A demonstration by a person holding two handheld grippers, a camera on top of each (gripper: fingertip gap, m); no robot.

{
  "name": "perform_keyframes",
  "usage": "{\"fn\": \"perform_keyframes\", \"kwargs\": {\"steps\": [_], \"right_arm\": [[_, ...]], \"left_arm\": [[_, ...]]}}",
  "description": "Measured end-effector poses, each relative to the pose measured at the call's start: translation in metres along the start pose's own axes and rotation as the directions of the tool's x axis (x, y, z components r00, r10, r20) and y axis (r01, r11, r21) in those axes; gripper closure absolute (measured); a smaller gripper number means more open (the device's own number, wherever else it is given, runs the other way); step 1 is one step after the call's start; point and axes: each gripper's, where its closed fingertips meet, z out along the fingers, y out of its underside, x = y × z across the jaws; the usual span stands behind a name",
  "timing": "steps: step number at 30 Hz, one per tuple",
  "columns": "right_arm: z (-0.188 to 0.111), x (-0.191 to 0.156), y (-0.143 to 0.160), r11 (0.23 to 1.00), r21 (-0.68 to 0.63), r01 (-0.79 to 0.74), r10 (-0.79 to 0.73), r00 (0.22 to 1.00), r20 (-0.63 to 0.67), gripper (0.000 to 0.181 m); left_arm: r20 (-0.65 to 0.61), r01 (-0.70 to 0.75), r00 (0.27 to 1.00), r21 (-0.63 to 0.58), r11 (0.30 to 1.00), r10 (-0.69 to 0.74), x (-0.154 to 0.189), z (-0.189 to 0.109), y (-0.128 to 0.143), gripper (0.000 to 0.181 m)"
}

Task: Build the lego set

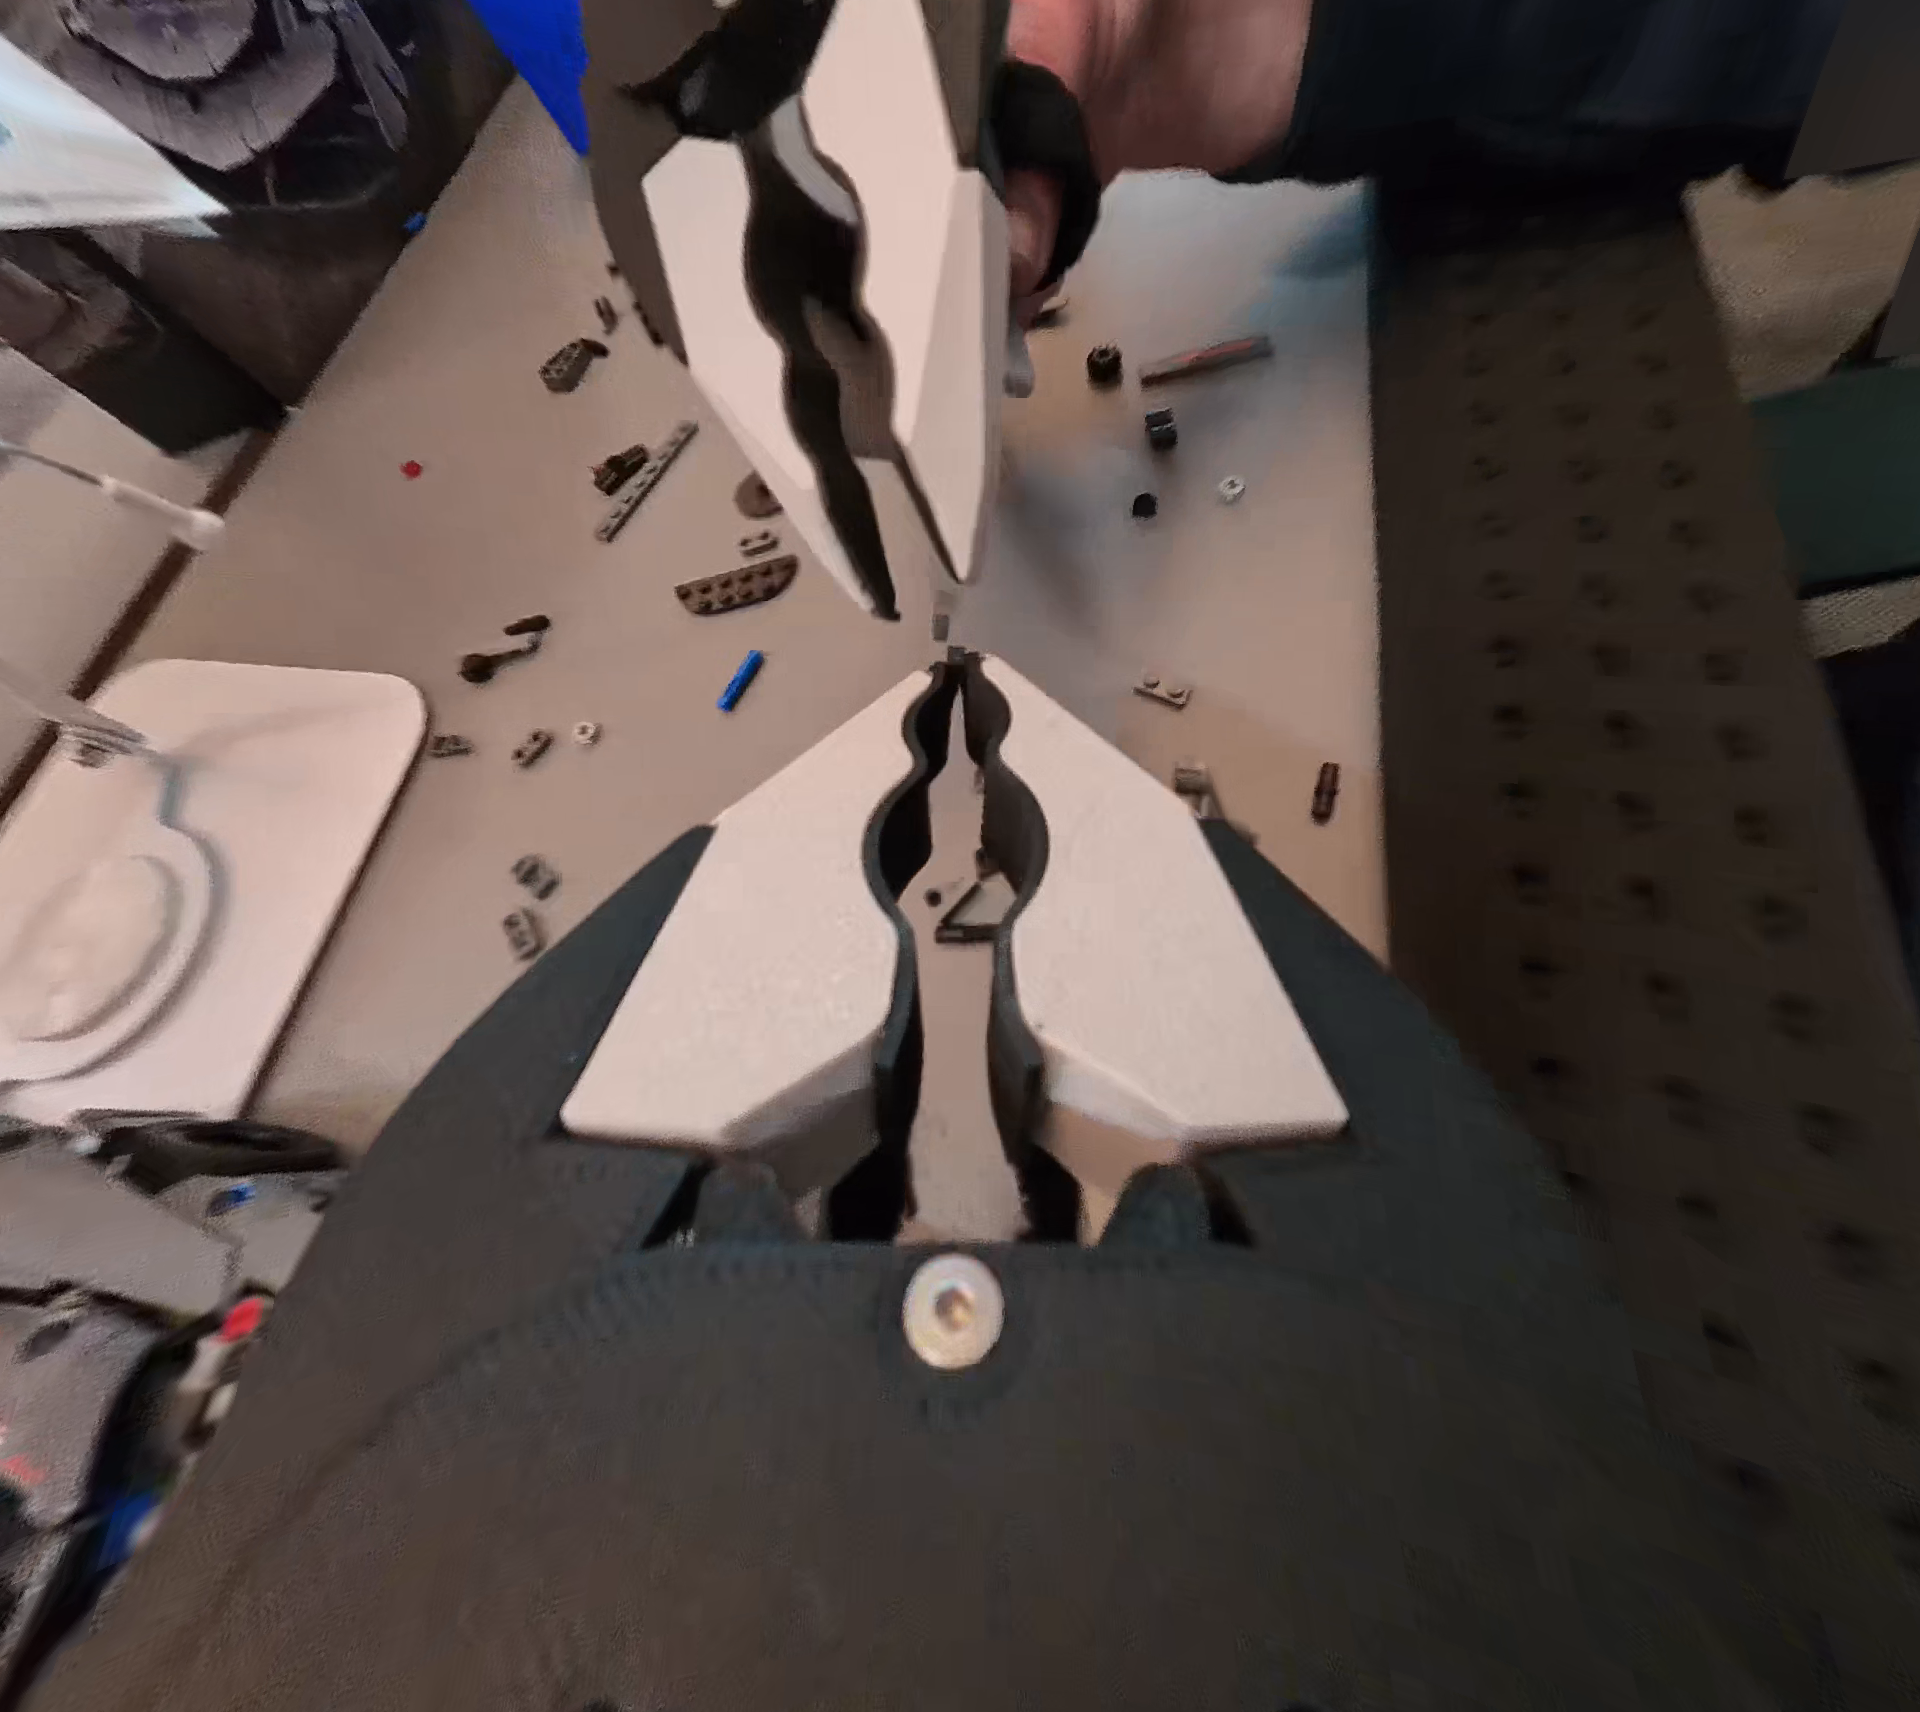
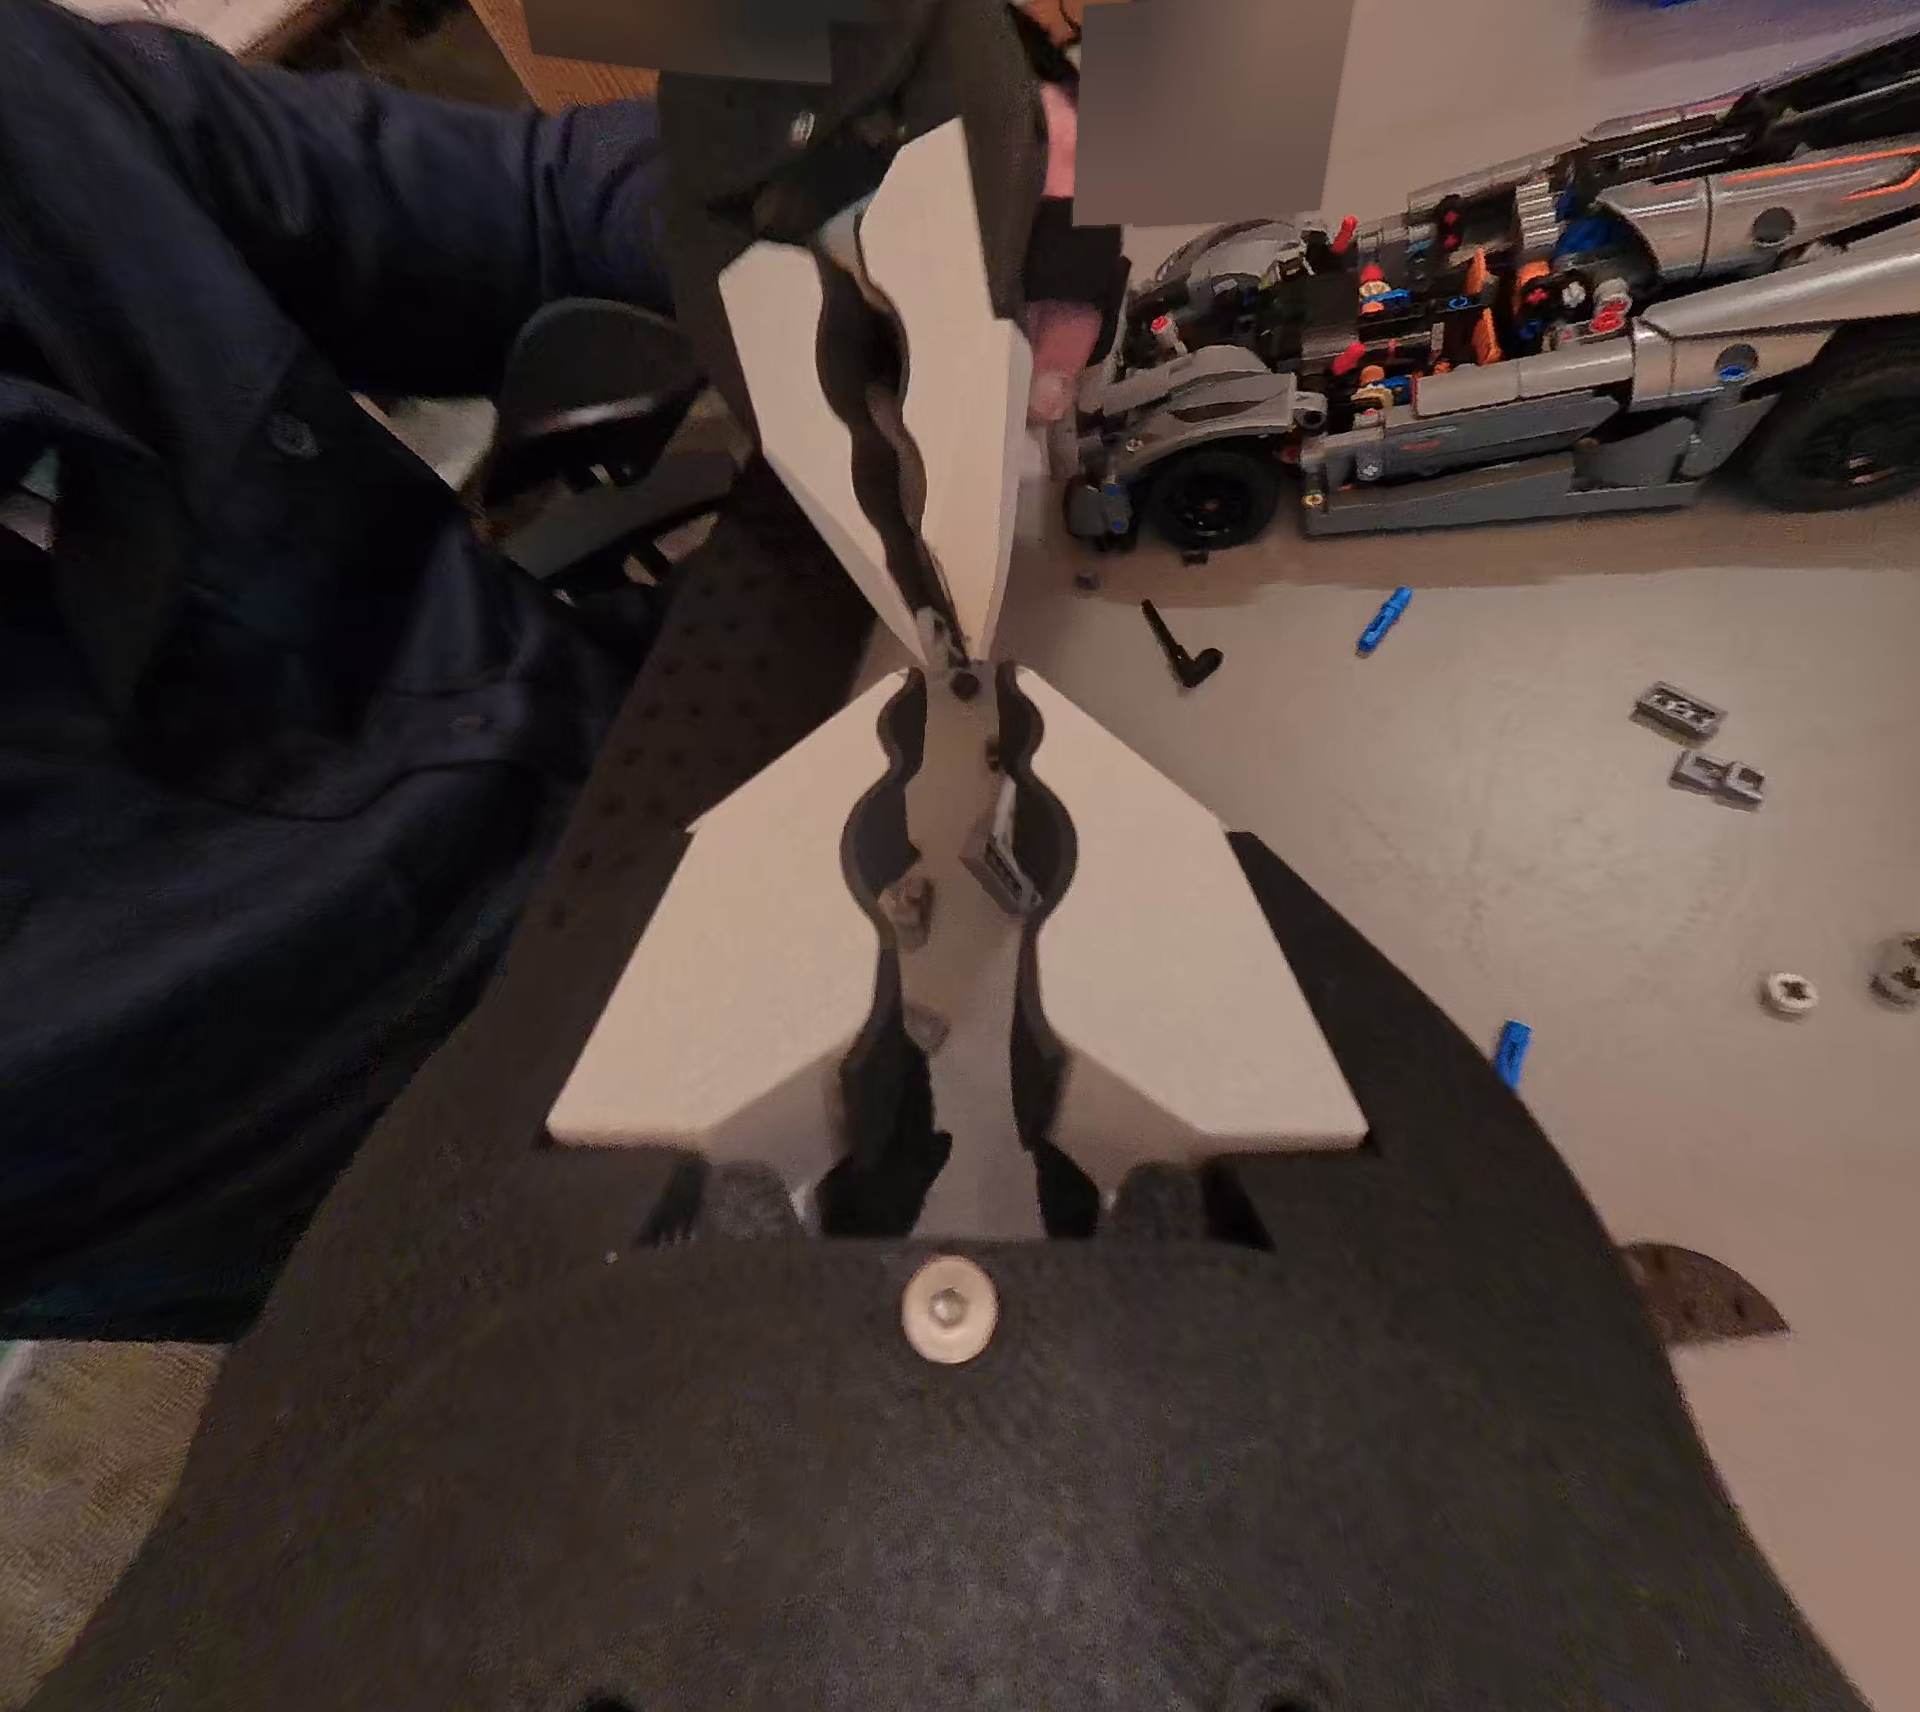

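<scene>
At the centre of both wrist views, two tiny lego pieces meet in mid-air above the desk [image 1: 1195,623]. The left gripper [image 1: 954,673] pinches a small dark piece [image 1: 954,654] at its very tips, jaws drawn nearly together. The right gripper [image 2: 961,683] also looks closed on something small; in its own view a small dark round piece [image 2: 966,683] sits at the tips, though blur makes its exact shape unclear. In the left wrist view the right gripper comes down from 12 o'clock, a pale grey piece [image 1: 943,613] at its point, just above the left gripper's piece; whether the two pieces already touch cannot be told.

The step in hand seems to be mating these two pieces tip to tip. Doing it well probably calls for lining the stud or pin up squarely with its hole before pressing, holding one gripper steady as an anvil while the other advances slowly along the joint's axis. Because each piece is gripped by only a sliver, a sideways push could likely twist one out and drop it among the loose parts below.

Outward from there, the desk holds scattered parts: a blue pin [image 1: 741,681] at 9 o'clock from the grippers, a dark curved plate [image 1: 740,584] at 10 o'clock, a grey plate [image 1: 1164,692] at 3 o'clock. In the right wrist view, the partly built grey car [image 2: 1455,374] stands at 2 o'clock, well apart.
</scene>
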Motion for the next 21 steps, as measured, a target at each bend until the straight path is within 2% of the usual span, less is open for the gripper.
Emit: {"fn": "perform_keyframes", "kwargs": {"steps": [3, 7, 13, 15, 21], "right_arm": [[0.004, -0.004, 0.000, 0.996, -0.030, 0.079, -0.080, 0.996, -0.030, 0.176], [0.006, -0.003, -0.001, 0.994, -0.037, 0.098, -0.100, 0.994, -0.051, 0.181], [0.006, -0.001, -0.002, 1.000, -0.012, -0.007, 0.007, 1.000, -0.011, 0.181], [0.005, 0.002, 0.001, 0.997, -0.009, -0.073, 0.073, 0.997, 0.007, 0.181], [0.004, 0.011, 0.010, 0.981, -0.024, -0.191, 0.191, 0.981, 0.014, 0.181]], "left_arm": [[-0.073, 0.097, 0.993, 0.024, 0.995, -0.095, 0.002, -0.001, 0.000, 0.181], [-0.121, 0.160, 0.980, 0.034, 0.986, -0.155, 0.002, -0.001, 0.001, 0.181], [-0.150, 0.200, 0.969, 0.016, 0.980, -0.195, 0.001, -0.001, 0.005, 0.181], [-0.145, 0.206, 0.968, -0.024, 0.978, -0.207, 0.000, -0.001, 0.013, 0.169], [-0.150, 0.148, 0.974, -0.158, 0.976, -0.172, 0.008, 0.001, 0.032, 0.156]]}}
